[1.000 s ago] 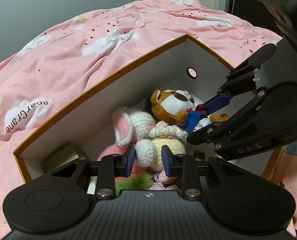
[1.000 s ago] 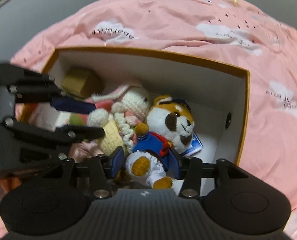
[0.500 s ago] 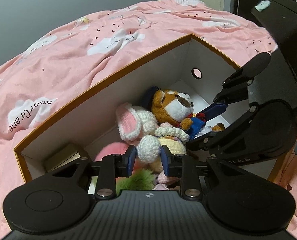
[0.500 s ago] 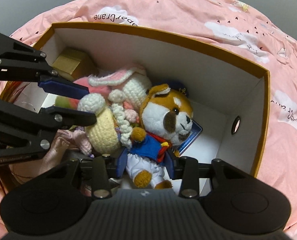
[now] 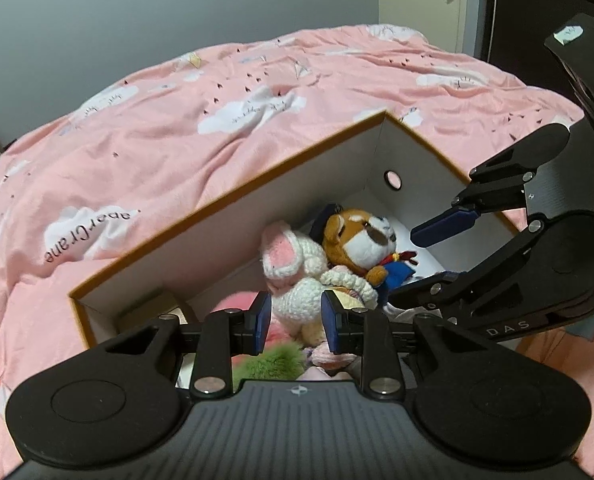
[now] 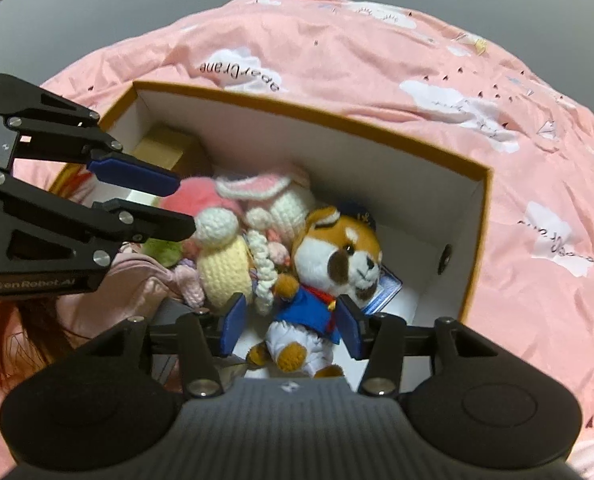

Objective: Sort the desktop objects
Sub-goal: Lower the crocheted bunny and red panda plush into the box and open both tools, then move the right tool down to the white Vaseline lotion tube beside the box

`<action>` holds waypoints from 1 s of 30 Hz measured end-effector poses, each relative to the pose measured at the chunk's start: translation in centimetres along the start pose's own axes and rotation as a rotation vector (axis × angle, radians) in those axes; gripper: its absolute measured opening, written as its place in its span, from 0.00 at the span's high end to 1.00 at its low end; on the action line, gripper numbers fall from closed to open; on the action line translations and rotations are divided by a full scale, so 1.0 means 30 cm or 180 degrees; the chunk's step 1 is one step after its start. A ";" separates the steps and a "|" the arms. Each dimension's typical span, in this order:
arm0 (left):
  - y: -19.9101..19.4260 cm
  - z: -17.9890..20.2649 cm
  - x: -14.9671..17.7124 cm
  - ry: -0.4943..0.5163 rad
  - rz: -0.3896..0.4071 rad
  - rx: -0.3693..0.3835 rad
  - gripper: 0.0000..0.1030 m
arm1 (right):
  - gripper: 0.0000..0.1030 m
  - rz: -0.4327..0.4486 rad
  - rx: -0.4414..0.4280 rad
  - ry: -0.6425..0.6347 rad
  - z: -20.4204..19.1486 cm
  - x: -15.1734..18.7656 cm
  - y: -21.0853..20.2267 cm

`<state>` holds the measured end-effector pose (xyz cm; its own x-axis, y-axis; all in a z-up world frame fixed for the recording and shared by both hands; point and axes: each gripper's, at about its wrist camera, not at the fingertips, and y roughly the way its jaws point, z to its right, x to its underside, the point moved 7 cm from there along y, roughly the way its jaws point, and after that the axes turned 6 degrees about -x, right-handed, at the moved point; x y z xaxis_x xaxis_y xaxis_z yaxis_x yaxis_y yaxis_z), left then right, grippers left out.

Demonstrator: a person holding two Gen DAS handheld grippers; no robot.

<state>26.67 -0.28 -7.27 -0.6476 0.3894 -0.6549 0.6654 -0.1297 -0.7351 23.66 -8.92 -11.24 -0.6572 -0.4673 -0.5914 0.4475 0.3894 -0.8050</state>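
I have both grippers over the box (image 6: 281, 110), which sits on the pink quilt (image 5: 257, 92); the toys lie in a heap on its floor, and the open end near the round hole is bare.

My left gripper (image 5: 295, 316) is clamped on the bunny (image 5: 297, 268), its blue pads pressing a white crocheted limb from both sides; from the right wrist view the same fingers (image 6: 137, 176) bracket that knob of yarn. The bunny is soft yarn over stuffing, light, not slippery; it squashes under the pads, so a grip on a limb may stretch or let the body swing; I judge the firmer yellow torso a safer hold if this one slides.

My right gripper (image 6: 291, 326) straddles the dog (image 6: 329, 264) at its blue jacket; the jaws are opening, the dog between them with a gap showing at each pad, so I read it as let go and lying in the box, touching the bunny's braided trim. The dog is plush, light and springy, nothing breakable; the waist is the narrowest part to pinch, and the card tag behind it could snag.

Beneath them I see a pink plush (image 6: 193, 200) and a green fuzzy thing (image 5: 275, 364), both soft; a tan carton (image 6: 165, 148) stands in the far corner, the one stiff item.
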 end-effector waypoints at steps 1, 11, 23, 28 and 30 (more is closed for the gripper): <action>-0.018 0.007 -0.002 0.0002 0.0022 -0.0008 0.70 | 0.49 0.0027 0.0005 0.0019 -0.003 0.001 -0.016; -0.243 0.052 0.025 -0.0220 0.0270 -0.0026 0.70 | 0.50 0.0592 -0.0121 0.0183 -0.085 0.050 -0.227; -0.365 0.138 0.234 -0.0744 0.0045 -0.0020 0.70 | 0.62 0.0731 -0.0369 0.0120 -0.278 0.250 -0.269; -0.306 0.212 0.347 -0.0714 -0.0373 0.0028 0.70 | 0.62 0.0484 -0.0138 -0.0178 -0.345 0.326 -0.167; -0.281 0.224 0.386 -0.0651 -0.0510 -0.0026 0.70 | 0.62 0.0409 -0.0047 -0.0332 -0.361 0.349 -0.136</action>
<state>11.06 -0.81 -9.84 -0.8060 0.2118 -0.5527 0.5508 -0.0736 -0.8314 8.40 -6.82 -13.64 -0.5281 -0.4925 -0.6918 0.5145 0.4625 -0.7221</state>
